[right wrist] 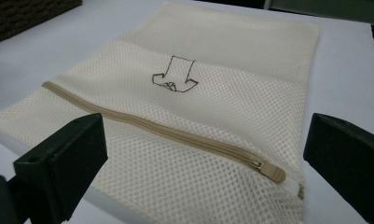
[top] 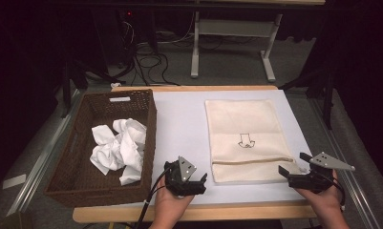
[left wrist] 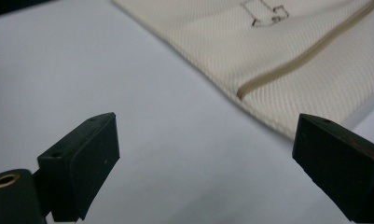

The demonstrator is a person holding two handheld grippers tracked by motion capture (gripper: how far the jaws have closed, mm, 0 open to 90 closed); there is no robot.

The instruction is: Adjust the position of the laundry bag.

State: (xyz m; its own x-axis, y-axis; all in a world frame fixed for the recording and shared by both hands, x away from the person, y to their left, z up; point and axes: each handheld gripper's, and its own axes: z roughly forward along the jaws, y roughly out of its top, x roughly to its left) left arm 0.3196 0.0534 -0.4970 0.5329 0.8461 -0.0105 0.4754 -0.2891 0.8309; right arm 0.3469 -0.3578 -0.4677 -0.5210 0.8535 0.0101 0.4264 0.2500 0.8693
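A cream mesh laundry bag (top: 246, 138) lies flat on the white table (top: 179, 124), zipper (right wrist: 166, 133) closed near its front edge, the pull tab (right wrist: 271, 172) at the bag's right corner. A brown shirt outline (right wrist: 174, 74) is drawn on it. My left gripper (top: 195, 183) is held open just left of the bag's front left corner (left wrist: 287, 133), nothing between its jaws. At the front right corner my right gripper (top: 287, 168) is open too, aimed across the bag (right wrist: 198, 116).
A dark brown wicker basket (top: 79, 143) stands at the left of the table with crumpled white cloth (top: 120, 148) inside. Beyond the table's far edge are a desk frame (top: 232, 38) and cables on the floor. The table's wooden front edge (top: 227, 212) runs between my hands.
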